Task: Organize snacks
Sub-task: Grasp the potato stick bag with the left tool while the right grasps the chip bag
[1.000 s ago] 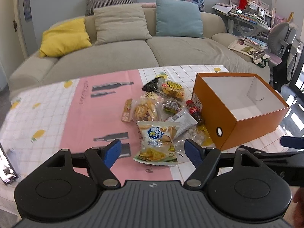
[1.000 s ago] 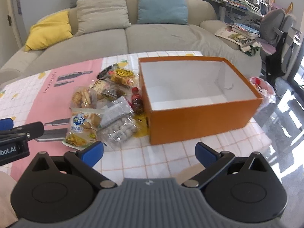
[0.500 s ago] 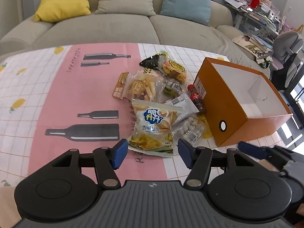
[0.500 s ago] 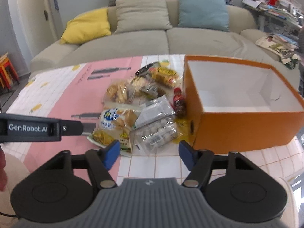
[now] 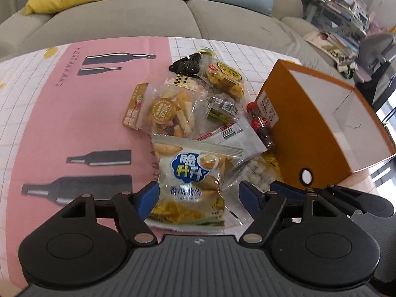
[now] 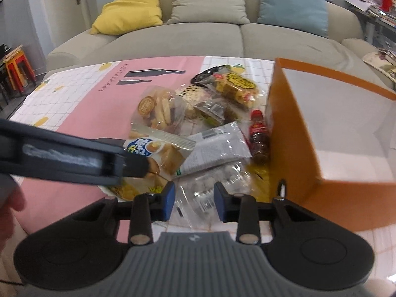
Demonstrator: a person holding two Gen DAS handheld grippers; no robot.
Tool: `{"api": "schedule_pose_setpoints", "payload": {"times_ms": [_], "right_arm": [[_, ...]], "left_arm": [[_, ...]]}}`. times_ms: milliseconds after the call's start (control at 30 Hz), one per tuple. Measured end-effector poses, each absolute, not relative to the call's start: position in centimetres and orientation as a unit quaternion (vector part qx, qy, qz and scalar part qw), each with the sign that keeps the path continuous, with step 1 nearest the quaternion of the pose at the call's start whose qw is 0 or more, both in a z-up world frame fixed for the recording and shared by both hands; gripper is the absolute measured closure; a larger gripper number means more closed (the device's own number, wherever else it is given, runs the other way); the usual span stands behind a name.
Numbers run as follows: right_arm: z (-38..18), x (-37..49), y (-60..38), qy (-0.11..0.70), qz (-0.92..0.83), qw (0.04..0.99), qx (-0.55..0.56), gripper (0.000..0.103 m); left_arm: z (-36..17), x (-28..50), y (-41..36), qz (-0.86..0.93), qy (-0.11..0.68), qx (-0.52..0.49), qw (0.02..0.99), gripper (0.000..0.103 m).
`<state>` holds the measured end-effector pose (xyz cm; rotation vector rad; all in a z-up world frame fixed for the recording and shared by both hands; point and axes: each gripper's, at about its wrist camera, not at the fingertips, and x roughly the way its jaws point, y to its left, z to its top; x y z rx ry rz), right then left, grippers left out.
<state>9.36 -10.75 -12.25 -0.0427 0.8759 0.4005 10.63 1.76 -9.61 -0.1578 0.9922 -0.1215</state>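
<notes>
A pile of snack packets lies on the table beside an empty orange box (image 5: 319, 128), which also shows in the right wrist view (image 6: 329, 133). My left gripper (image 5: 196, 196) is open, its blue fingers either side of a chips bag (image 5: 191, 183) with blue lettering. My right gripper (image 6: 194, 201) is open but narrowed, straddling a clear bag of white round candies (image 6: 212, 185). The left gripper's body (image 6: 64, 156) crosses the right wrist view over the chips bag (image 6: 158, 153). A small red-capped bottle (image 5: 259, 126) lies against the box.
The table wears a pink and white cloth with bottle prints (image 5: 99, 158). A beige sofa (image 6: 198, 37) with yellow, beige and blue cushions runs behind the table. A cluttered desk and chair (image 5: 346, 24) stand at the far right.
Both grippers have moved down and forward to the pile. The left now straddles the chips bag. The right gripper's jaws have narrowed around the candy bag.
</notes>
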Motion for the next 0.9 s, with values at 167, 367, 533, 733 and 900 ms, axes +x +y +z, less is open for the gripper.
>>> {"api": "schedule_pose_setpoints", "payload": {"times_ms": [167, 367, 533, 733, 900], "right_arm": [[-13.5, 10.5, -10.3, 0.423, 0.191, 0.885, -0.028, 0.07], [-14.4, 11.4, -9.8, 0.428, 0.184, 0.884, -0.039, 0.071], [-14.9, 11.5, -9.5, 0.43, 0.18, 0.883, -0.05, 0.071], [-14.6, 11.3, -9.6, 0.428, 0.176, 0.885, -0.055, 0.071], [-13.4, 11.1, -9.4, 0.411, 0.182, 0.892, -0.047, 0.07]], "left_arm": [[-11.1, 11.9, 1.5, -0.037, 0.49, -0.067, 0.869, 0.016], [-13.0, 12.9, 1.5, -0.032, 0.508, -0.075, 0.857, 0.014], [-13.8, 13.5, 1.3, -0.03, 0.515, -0.07, 0.854, 0.02], [-13.0, 12.5, 2.1, -0.028, 0.503, -0.08, 0.86, 0.039], [-11.1, 11.6, 3.8, -0.024, 0.487, -0.098, 0.867, 0.045]]}}
